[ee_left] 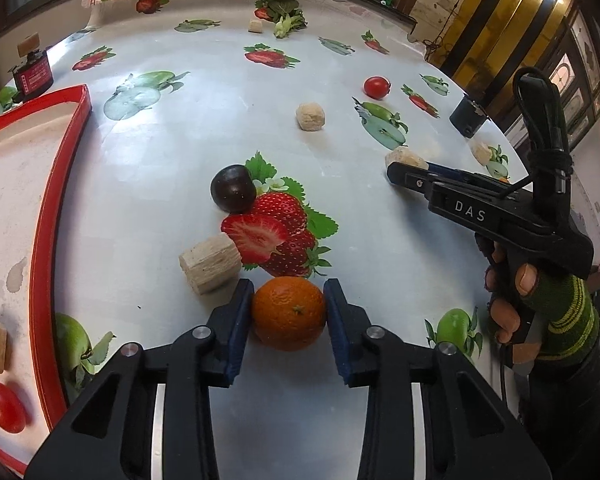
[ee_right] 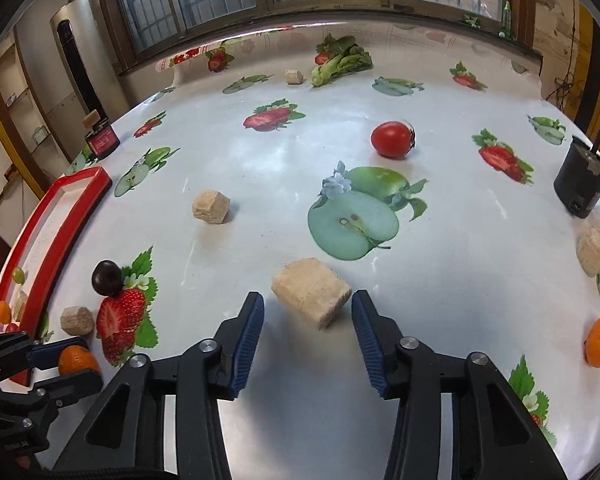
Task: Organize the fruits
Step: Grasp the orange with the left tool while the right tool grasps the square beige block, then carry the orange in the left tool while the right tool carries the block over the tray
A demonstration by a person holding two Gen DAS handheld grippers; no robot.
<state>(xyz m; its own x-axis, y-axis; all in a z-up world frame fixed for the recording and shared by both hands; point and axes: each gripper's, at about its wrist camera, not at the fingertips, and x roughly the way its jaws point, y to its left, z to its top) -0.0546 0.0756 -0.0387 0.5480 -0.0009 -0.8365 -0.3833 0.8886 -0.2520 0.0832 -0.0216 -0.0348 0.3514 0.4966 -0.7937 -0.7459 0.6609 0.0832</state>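
Left tool (ee_left: 288,312) pinched onto the orange (ee_left: 289,313), sitting on the tabletop near the red tray (ee_left: 46,216) at its left edge. Lift straight, don't squeeze harder. Right tool (ee_right: 307,312) open, straddling a block (ee_right: 310,298), pads not touching it.

a small round orange (ee_left: 289,313) sits on the table. a dark plum (ee_left: 233,193) lies near it. a red tomato (ee_right: 393,139) lies farther off.

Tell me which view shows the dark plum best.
The left wrist view: the dark plum sits near centre, large and unobstructed, just beyond the mandarin. The right wrist view shows it only small, near the left edge.
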